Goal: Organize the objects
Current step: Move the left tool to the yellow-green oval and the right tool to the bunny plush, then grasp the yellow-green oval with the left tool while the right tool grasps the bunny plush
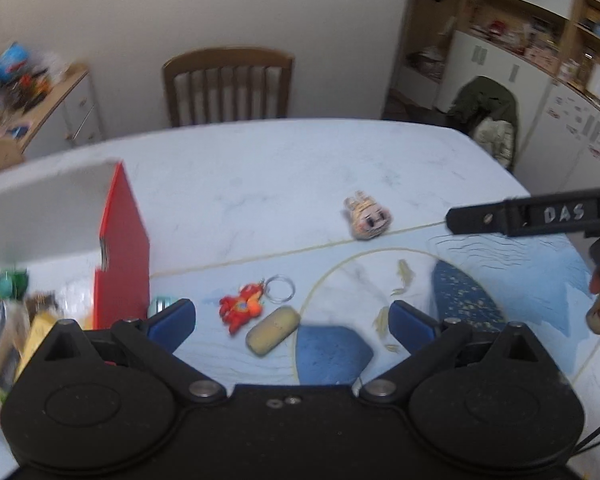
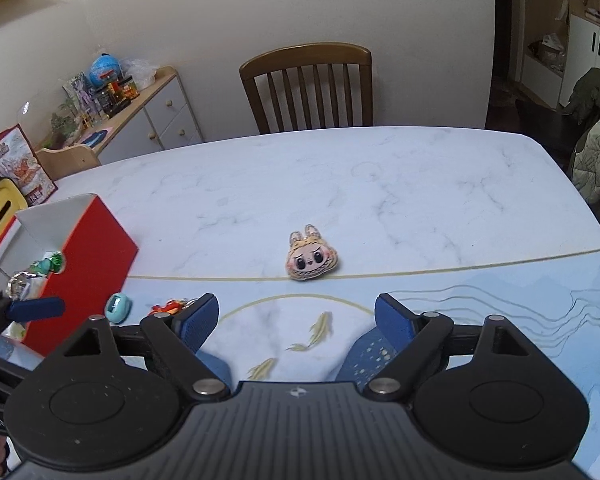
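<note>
While both grippers hang over the near end of the marble table [image 2: 340, 168], neither one has anything in it: the left gripper [image 1: 292, 320] has its blue pads spread wide with only tabletop between them, and the right gripper [image 2: 296, 316] is likewise released, its fingers parted over the painted fish. The red box [image 2: 88, 264] stands open at the left side of the table, and I'll place everything else from it. Inside it, a few small things show over the wall, among them a green toy [image 2: 50, 262]. Just beside the box's near corner lies a small teal gadget [image 2: 118, 307]. A little farther to the right of the box sit a red figure keychain [image 1: 242, 306] with its metal ring, and a yellowish oval case [image 1: 272, 330], which lies just beside the keychain; both are in front of the left gripper's spread fingers. Well apart from the box, far out to its right on the gold line across the table, rests the bunny-eared plush head [image 2: 312, 260], face up, straight ahead of the right gripper. A wooden chair [image 2: 308, 88] stands at the far edge of the table, beyond the box.
</note>
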Motion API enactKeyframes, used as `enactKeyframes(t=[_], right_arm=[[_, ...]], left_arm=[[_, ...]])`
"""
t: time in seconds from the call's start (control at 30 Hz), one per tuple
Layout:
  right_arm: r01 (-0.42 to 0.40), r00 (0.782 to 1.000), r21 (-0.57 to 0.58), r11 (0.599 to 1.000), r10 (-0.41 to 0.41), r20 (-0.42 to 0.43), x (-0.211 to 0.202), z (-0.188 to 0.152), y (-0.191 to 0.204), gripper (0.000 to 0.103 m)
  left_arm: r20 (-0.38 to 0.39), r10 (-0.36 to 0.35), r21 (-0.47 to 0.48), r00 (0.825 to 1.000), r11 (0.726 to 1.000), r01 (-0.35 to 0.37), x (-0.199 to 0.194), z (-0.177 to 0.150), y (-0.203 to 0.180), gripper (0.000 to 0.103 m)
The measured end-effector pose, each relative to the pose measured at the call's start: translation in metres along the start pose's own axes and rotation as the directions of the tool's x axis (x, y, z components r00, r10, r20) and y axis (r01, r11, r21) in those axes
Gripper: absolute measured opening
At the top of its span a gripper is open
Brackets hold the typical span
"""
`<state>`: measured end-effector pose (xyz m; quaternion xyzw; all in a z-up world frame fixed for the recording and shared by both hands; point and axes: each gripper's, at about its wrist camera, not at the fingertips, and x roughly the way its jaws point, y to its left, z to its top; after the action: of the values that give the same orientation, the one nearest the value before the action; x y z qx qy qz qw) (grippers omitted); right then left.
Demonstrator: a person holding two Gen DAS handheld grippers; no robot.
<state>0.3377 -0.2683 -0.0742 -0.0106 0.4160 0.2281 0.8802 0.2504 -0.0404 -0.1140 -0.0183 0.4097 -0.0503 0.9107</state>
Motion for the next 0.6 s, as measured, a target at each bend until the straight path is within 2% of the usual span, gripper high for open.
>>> enactKeyframes(t=[0.07, 0.23, 0.33, 0.43, 0.6], right_arm=[[0.0, 1.0, 0.002, 1.0, 0.0, -0.01, 0.008, 0.002, -0.003, 0.086], [0.002, 0.999, -0.028, 1.0, -0.003, -0.046, 0.032, 0.006, -0.004, 0.086], [0.018, 0.997, -0.079, 0.997, -0.024, -0.072, 0.049, 0.009, -0.001, 0.086], [0.046, 0.995, -0.131, 0.99, -0.057, -0.082, 0.065, 0.014, 0.002, 0.086], [0.058, 0.992, -0.137, 0.989, -0.073, -0.101, 0.087, 0.022, 0.002, 0.086]], left_arm=[[-0.005, 0.022, -0.034, 1.0, 0.999, -0.022, 0.007, -0.006, 0.0, 0.102], [-0.041, 0.087, -0.043, 0.995, 0.995, -0.088, 0.03, -0.014, -0.007, 0.102], [-0.065, 0.099, -0.082, 0.993, 0.991, -0.104, 0.042, -0.016, -0.003, 0.101], [-0.096, 0.114, -0.103, 0.989, 0.987, -0.124, 0.053, -0.017, 0.003, 0.095], [-0.137, 0.106, -0.158, 0.985, 0.979, -0.127, 0.068, -0.016, 0.01, 0.092]])
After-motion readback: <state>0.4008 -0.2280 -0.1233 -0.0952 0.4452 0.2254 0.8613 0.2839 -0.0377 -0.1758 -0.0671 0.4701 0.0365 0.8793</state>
